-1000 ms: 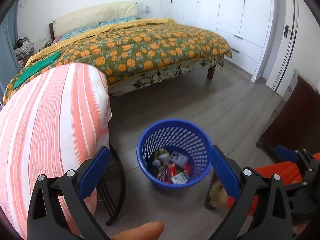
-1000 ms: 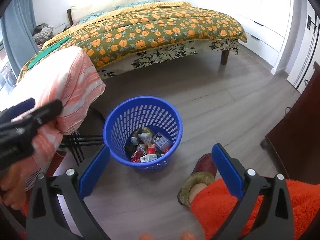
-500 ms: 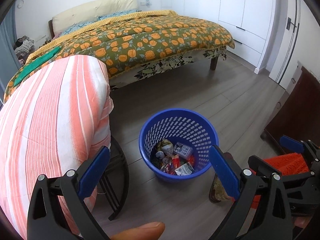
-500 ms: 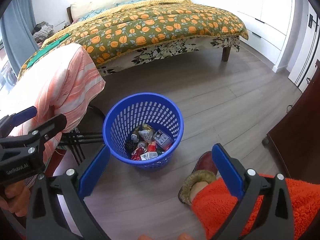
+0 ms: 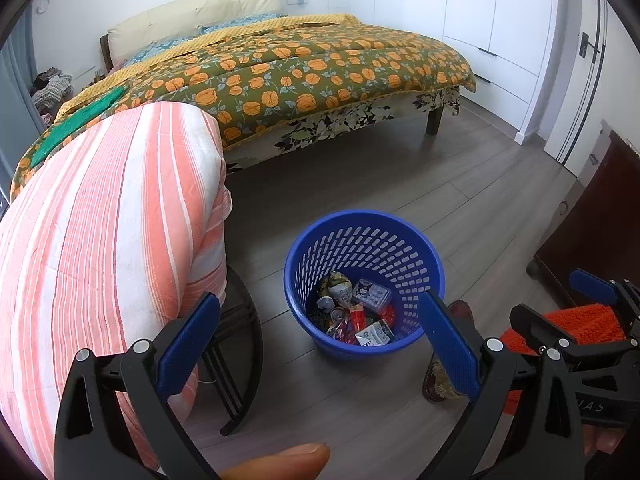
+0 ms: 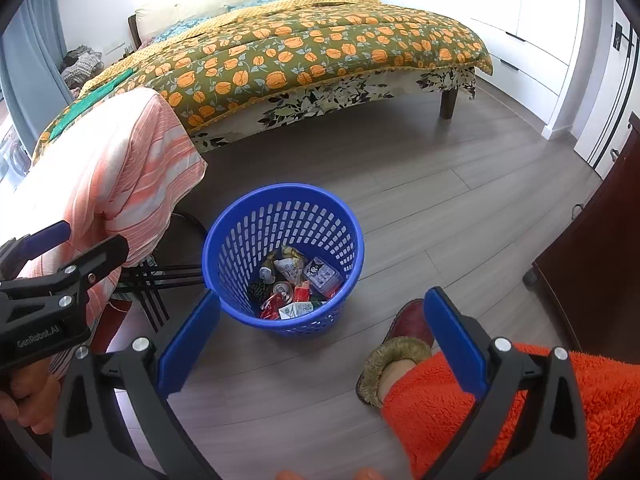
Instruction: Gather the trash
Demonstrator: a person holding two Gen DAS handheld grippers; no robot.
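A blue perforated trash basket (image 5: 362,222) (image 6: 280,194) stands on the grey wood floor. Inside it lies mixed trash (image 5: 354,312) (image 6: 296,284): crushed cans, a small carton, wrappers, a clear box. My left gripper (image 5: 318,338) hangs open above and in front of the basket, nothing between its blue pads. My right gripper (image 6: 320,334) is open too, also empty, held above the basket's near side. The left gripper's body shows at the left edge of the right wrist view, and the right gripper at the lower right of the left wrist view.
A chair draped in an orange-striped cloth (image 5: 104,240) (image 6: 120,168) stands left of the basket. A bed with an orange-flowered quilt (image 5: 304,68) (image 6: 312,44) fills the back. A dark wooden cabinet (image 5: 596,224) (image 6: 596,248) is at the right. A slippered foot (image 6: 400,352) rests beside the basket.
Both grippers have risen and pulled back slightly from the basket, staying open. The basket sits a little farther off in both views.
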